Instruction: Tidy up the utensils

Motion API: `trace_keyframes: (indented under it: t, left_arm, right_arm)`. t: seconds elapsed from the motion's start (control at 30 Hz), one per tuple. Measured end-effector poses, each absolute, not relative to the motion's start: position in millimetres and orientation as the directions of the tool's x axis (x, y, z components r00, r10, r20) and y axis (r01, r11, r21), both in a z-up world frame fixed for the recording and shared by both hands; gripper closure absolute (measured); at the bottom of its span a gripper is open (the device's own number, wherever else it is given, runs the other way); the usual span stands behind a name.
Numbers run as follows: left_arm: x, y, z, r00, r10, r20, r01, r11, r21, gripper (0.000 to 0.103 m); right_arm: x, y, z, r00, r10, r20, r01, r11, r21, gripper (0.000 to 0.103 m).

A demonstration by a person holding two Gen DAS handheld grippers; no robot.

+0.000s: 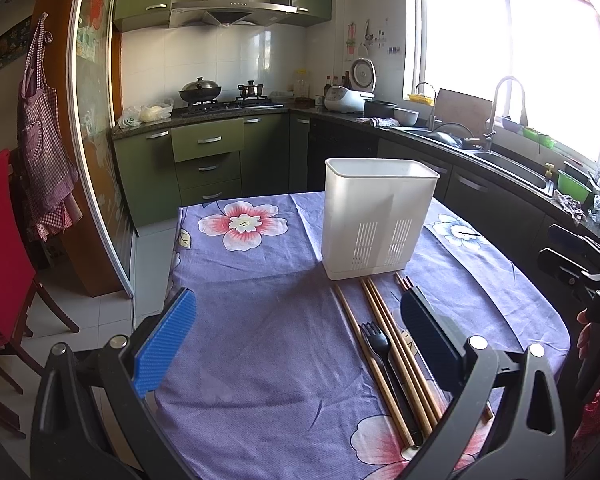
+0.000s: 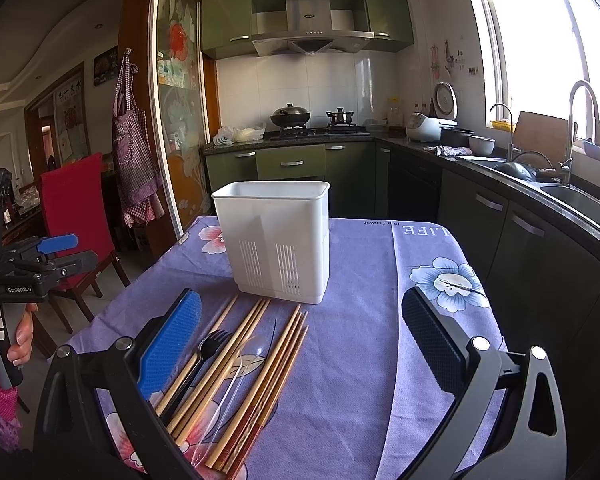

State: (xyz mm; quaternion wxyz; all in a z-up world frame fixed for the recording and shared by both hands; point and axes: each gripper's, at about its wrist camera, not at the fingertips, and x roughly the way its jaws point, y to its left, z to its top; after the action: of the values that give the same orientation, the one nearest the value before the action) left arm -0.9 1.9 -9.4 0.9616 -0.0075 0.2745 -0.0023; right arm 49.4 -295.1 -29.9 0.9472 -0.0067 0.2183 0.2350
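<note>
A white slotted utensil holder (image 1: 378,220) (image 2: 278,240) stands upright on the purple flowered tablecloth (image 1: 260,320) (image 2: 352,340). In front of it lie several wooden chopsticks (image 1: 384,344) (image 2: 240,364), a black plastic fork (image 1: 376,342) (image 2: 210,346) and a clear plastic spoon (image 2: 236,376). My left gripper (image 1: 298,336) is open above the cloth, with the utensils by its right finger. My right gripper (image 2: 300,340) is open too, with the utensils by its left finger. Each gripper also shows at the edge of the other's view: the right gripper (image 1: 580,276) and the left gripper (image 2: 60,248).
A red-covered chair (image 1: 0,248) (image 2: 74,208) stands left of the table. Dark counters with a sink (image 1: 512,168) (image 2: 580,200) run along the right under a bright window. A stove with pans (image 1: 220,96) sits at the back. A person's hand (image 2: 12,340) holds the left tool.
</note>
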Motion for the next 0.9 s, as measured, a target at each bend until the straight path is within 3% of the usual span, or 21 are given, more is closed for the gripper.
trace_keyframes:
  t: [0.17, 0.5, 0.53, 0.7, 0.83, 0.9]
  left_arm:
    - [19.4, -5.9, -14.9, 0.79, -0.025, -0.613, 0.01, 1.0, -0.028, 0.006]
    - [85.0, -43.1, -54.9, 0.533, -0.092, -0.841, 0.021, 0.995, -0.096, 0.007]
    - [88.0, -47.3, -58.5, 0.516, -0.098, -0.851, 0.024, 0.995, -0.1, 0.009]
    - [97.7, -68.2, -80.6, 0.392, -0.079, -0.916, 0.038, 0.997, -0.069, 0.041]
    - [98.8, -76.3, -90.7, 0.331, -0.1, -0.938, 0.025, 0.995, -0.097, 0.047]
    - [99.1, -79.8, -93.6, 0.309, -0.101, -0.946, 0.008, 0.995, -0.104, 0.059]
  right_arm:
    - [63.2, -299.6, -31.5, 0.782, 0.421, -0.46, -0.434, 0.897, 0.084, 0.004]
    - [109.1, -317.1, -59.4, 0.684, 0.352, -0.639, -0.326, 0.931, 0.163, 0.004]
    - [111.0, -318.2, -62.8, 0.68, 0.352, -0.644, -0.325, 0.931, 0.166, 0.004]
    - [116.8, -326.4, -70.7, 0.666, 0.351, -0.659, -0.315, 0.932, 0.179, 0.004]
    - [117.2, -331.3, -71.7, 0.657, 0.359, -0.663, -0.315, 0.93, 0.192, 0.004]
    - [117.1, -332.0, -72.5, 0.656, 0.366, -0.661, -0.319, 0.927, 0.197, 0.004]
